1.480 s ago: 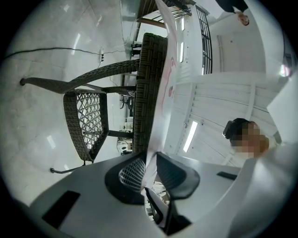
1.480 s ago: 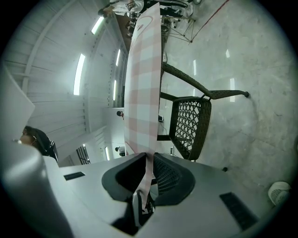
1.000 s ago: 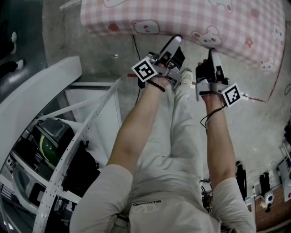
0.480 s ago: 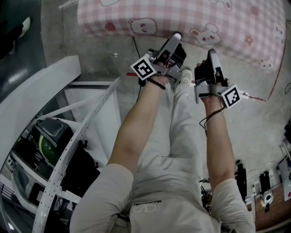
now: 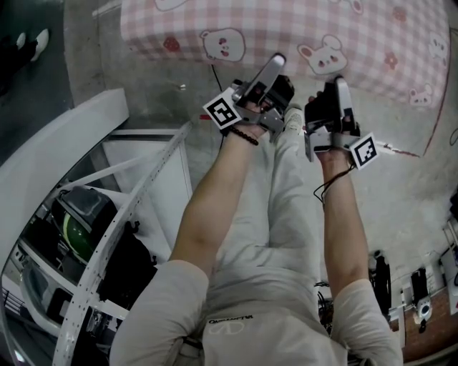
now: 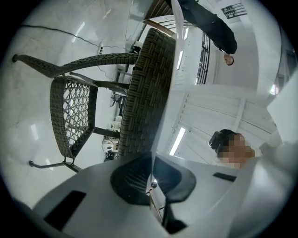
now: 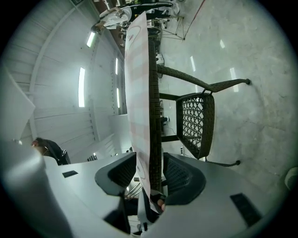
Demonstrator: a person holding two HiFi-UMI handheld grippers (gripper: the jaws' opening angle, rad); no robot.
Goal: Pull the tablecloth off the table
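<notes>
A pink checked tablecloth (image 5: pixel 286 21) with bear and rabbit prints hangs over the table's near side at the top of the head view. My left gripper (image 5: pixel 275 63) reaches up to its hem and is shut on it. In the left gripper view the cloth (image 6: pixel 176 14) runs edge-on into my left gripper (image 6: pixel 152 174), beside the wicker table rim (image 6: pixel 146 93). My right gripper (image 5: pixel 336 84) sits at the hem further right. In its own view the right gripper (image 7: pixel 150 172) has its jaws apart, with the cloth (image 7: pixel 137 83) and the table rim (image 7: pixel 154 116) in the gap.
A wicker chair (image 6: pixel 70 111) (image 7: pixel 198 121) stands on the pale concrete floor beyond the table. A white metal frame (image 5: pixel 136 179) stands at my left with a dark and green object (image 5: pixel 79 229) under it. A cable (image 5: pixel 215 75) runs under the table. A person in dark clothes (image 6: pixel 209 28) stands beyond.
The cloth's hem hangs a little lower and nearer me in the head view. My right gripper's jaws, earlier shut on the cloth, now stand wider. The left gripper keeps its hold.
</notes>
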